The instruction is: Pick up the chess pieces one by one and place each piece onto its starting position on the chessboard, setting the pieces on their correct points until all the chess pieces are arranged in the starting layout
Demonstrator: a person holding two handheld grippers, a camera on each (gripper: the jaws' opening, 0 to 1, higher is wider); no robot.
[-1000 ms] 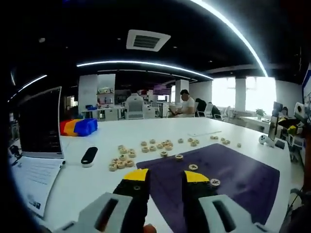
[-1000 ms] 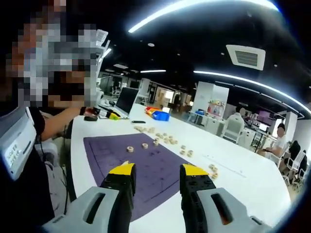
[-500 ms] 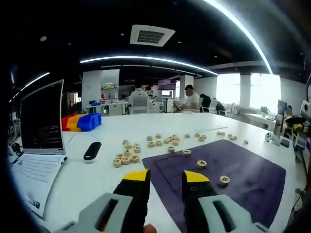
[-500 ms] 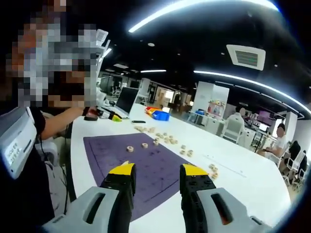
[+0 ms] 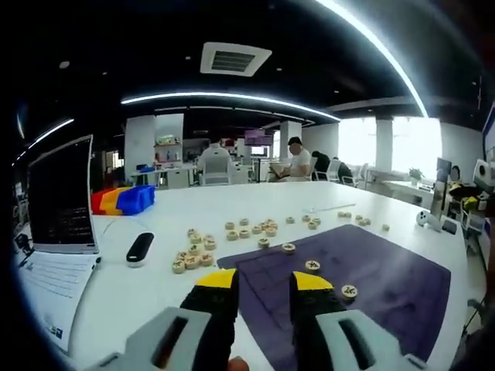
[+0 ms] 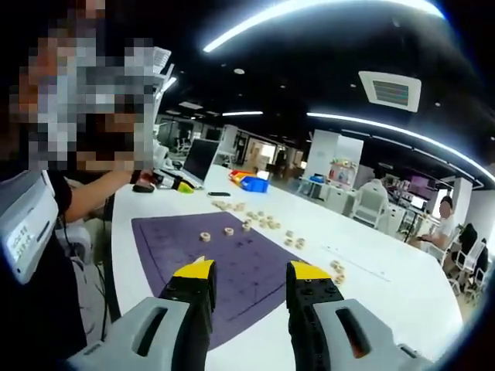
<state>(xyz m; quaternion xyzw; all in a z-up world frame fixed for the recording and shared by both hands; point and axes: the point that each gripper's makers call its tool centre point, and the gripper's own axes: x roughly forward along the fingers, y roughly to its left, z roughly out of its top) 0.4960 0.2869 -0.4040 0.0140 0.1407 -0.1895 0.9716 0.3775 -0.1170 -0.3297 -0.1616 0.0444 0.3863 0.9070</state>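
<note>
Early setup: three pieces [image 5: 312,265] sat on purple board [image 5: 387,286]. L gripper [image 5: 259,280] & R gripper [image 6: 249,270] both parted, empty. Next: grab from loose pile [image 5: 193,257].

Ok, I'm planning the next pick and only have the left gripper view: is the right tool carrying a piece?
Observer: No. The right tool is open, with nothing between its jaws.
Operator: Where is it pointing?
Observer: Along the purple chessboard mat, from one end. The three pieces on the mat lie well beyond its tips, so it is not at a piece yet.
</note>
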